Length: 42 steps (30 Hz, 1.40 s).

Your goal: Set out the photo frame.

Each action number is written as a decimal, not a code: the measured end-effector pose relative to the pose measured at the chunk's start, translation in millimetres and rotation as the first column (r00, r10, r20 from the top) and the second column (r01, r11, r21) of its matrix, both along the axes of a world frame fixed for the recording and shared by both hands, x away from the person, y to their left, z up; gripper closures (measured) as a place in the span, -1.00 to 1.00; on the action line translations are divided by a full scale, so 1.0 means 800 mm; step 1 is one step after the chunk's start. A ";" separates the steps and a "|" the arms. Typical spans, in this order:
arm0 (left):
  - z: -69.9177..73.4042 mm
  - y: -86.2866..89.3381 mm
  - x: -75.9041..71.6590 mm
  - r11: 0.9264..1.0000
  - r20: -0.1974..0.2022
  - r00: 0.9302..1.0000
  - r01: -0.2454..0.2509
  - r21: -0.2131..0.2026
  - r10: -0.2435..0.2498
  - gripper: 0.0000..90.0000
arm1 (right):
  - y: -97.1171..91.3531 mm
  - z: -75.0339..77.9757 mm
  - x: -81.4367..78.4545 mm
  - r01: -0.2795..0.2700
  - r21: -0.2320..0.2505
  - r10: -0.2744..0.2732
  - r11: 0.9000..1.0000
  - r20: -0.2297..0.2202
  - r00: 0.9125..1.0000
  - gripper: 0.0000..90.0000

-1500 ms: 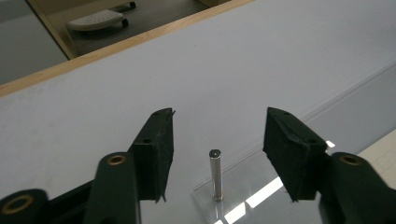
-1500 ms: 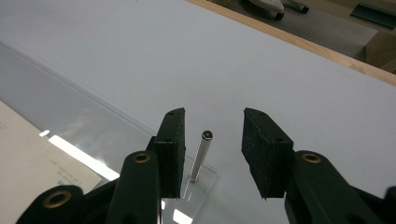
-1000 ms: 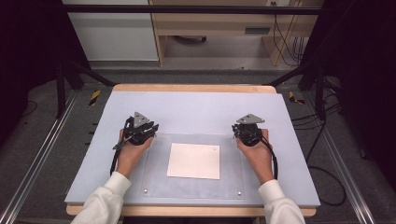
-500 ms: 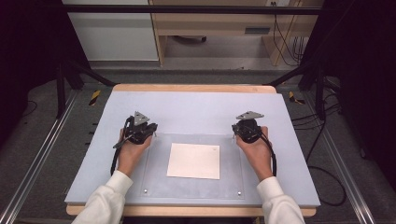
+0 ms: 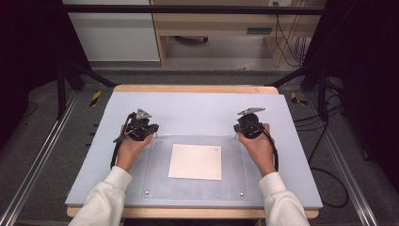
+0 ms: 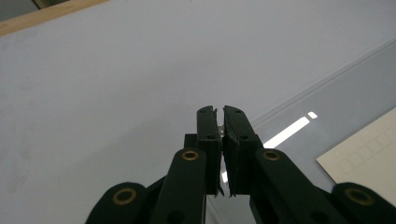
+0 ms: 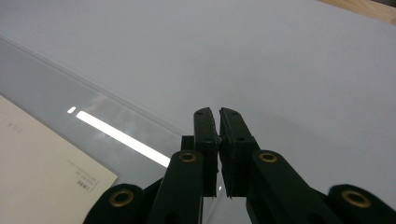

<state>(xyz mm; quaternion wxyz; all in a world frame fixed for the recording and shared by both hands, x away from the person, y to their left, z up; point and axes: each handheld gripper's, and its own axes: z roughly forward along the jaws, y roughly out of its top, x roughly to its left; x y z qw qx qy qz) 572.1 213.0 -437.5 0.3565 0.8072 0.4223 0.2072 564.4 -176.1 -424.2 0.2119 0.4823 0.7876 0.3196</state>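
Nearest the person, two white sleeves [image 5: 106, 200] are seen entering over the wooden front edge of the worktop [image 5: 197, 106], whose flat top is covered in a smooth, matte pale grey-blue sheet. Just beyond, a clear, glossy rectangular plate [image 5: 160, 162] with small round fasteners at its near corners lies flat, and a cream square sheet of paper [image 5: 195, 161] rests at its middle. At the plate's far left corner the left gripper [image 5: 149, 129] is held, its black jaws pressed together on nothing. At the far right corner the right gripper [image 5: 239, 128] is likewise closed and empty. Beyond the worktop, light wooden furniture [image 5: 211, 35] and dark cables [image 5: 284, 40] are seen on the floor.
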 end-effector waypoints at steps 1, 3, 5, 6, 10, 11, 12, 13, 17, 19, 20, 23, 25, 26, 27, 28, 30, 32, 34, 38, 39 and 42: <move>0.000 0.000 0.001 1.000 -0.005 1.000 0.002 0.001 -0.002 0.89 | 0.000 0.001 0.001 -0.001 -0.007 0.001 1.000 -0.005 1.000 0.92; 0.000 0.001 0.001 1.000 -0.009 1.000 0.004 -0.003 -0.004 0.89 | 0.000 0.002 0.002 -0.004 -0.005 0.004 1.000 -0.014 1.000 0.92; 0.000 0.001 0.002 1.000 -0.010 1.000 0.002 -0.006 -0.002 0.89 | 0.000 0.002 0.004 -0.004 -0.004 0.004 1.000 -0.019 1.000 0.92; 0.000 0.001 0.003 1.000 -0.014 1.000 0.003 -0.005 -0.003 0.89 | 0.000 0.002 0.004 -0.004 -0.004 0.004 1.000 -0.019 1.000 0.92; 0.002 0.001 0.005 1.000 -0.030 0.999 0.012 0.001 -0.012 0.89 | 0.001 0.003 0.007 -0.003 -0.008 0.002 1.000 -0.034 0.999 0.92; 0.002 0.001 0.006 1.000 -0.034 0.999 0.013 -0.001 -0.013 0.89 | 0.001 0.004 0.008 -0.004 -0.009 0.004 1.000 -0.042 0.999 0.91; 0.002 0.001 0.007 1.000 -0.035 0.999 0.014 -0.001 -0.015 0.89 | 0.001 0.004 0.008 -0.004 -0.009 0.004 1.000 -0.042 0.999 0.91; 0.002 0.001 0.007 1.000 -0.037 0.999 0.014 -0.004 -0.014 0.89 | 0.000 0.004 0.009 -0.003 -0.005 0.003 1.000 -0.044 0.999 0.92; 0.003 0.002 0.011 1.000 -0.057 0.998 0.018 -0.009 -0.019 0.89 | -0.001 0.003 0.012 -0.002 0.007 0.002 1.000 -0.052 0.999 0.92; 0.003 0.003 0.014 1.000 -0.069 0.997 0.020 -0.011 -0.021 0.89 | -0.001 0.004 0.014 -0.003 0.010 0.003 1.000 -0.057 0.998 0.92; 0.003 0.003 0.015 1.000 -0.073 0.997 0.019 -0.016 -0.020 0.89 | -0.002 0.004 0.017 0.000 0.015 0.001 1.000 -0.064 0.998 0.92; 0.002 0.005 0.018 0.999 -0.079 0.997 0.013 -0.035 -0.016 0.89 | -0.003 0.003 0.019 0.002 0.027 0.000 1.000 -0.067 0.998 0.92; 0.002 0.005 0.019 0.999 -0.079 0.997 0.015 -0.034 -0.018 0.89 | -0.005 0.003 0.021 -0.002 0.041 0.005 0.999 -0.069 0.998 0.91; 0.002 0.005 0.019 0.999 -0.080 0.997 0.016 -0.034 -0.018 0.89 | -0.007 0.002 0.022 -0.006 0.048 0.009 0.999 -0.073 0.997 0.91; 0.002 0.005 0.020 0.999 -0.082 0.996 0.017 -0.034 -0.019 0.89 | -0.007 0.002 0.022 -0.006 0.048 0.009 0.999 -0.073 0.997 0.91; 0.002 0.005 0.020 0.999 -0.084 0.996 0.017 -0.034 -0.020 0.89 | -0.007 0.002 0.022 -0.002 0.053 0.007 0.999 -0.080 0.997 0.91; 0.002 0.005 0.021 0.999 -0.089 0.996 0.017 -0.032 -0.019 0.89 | -0.008 0.002 0.023 -0.004 0.062 0.009 0.998 -0.086 0.996 0.91; 0.002 0.005 0.021 0.999 -0.091 0.996 0.018 -0.028 -0.020 0.89 | -0.008 0.003 0.023 -0.005 0.062 0.011 0.998 -0.088 0.996 0.91; 0.002 0.005 0.021 0.999 -0.094 0.995 0.018 -0.028 -0.021 0.89 | -0.008 0.003 0.022 -0.007 0.058 0.013 0.998 -0.087 0.996 0.91; 0.002 0.005 0.023 0.999 -0.102 0.995 0.016 -0.030 -0.019 0.89 | -0.008 0.002 0.022 -0.009 0.062 0.014 0.998 -0.079 0.997 0.91; 0.002 0.005 0.023 0.999 -0.105 0.994 0.015 -0.034 -0.018 0.89 | -0.008 0.002 0.022 -0.009 0.062 0.014 0.998 -0.079 0.997 0.91; 0.003 0.005 0.026 0.999 -0.115 0.993 0.013 -0.041 -0.018 0.89 | -0.009 0.002 0.023 -0.006 0.073 0.012 0.997 -0.084 0.996 0.91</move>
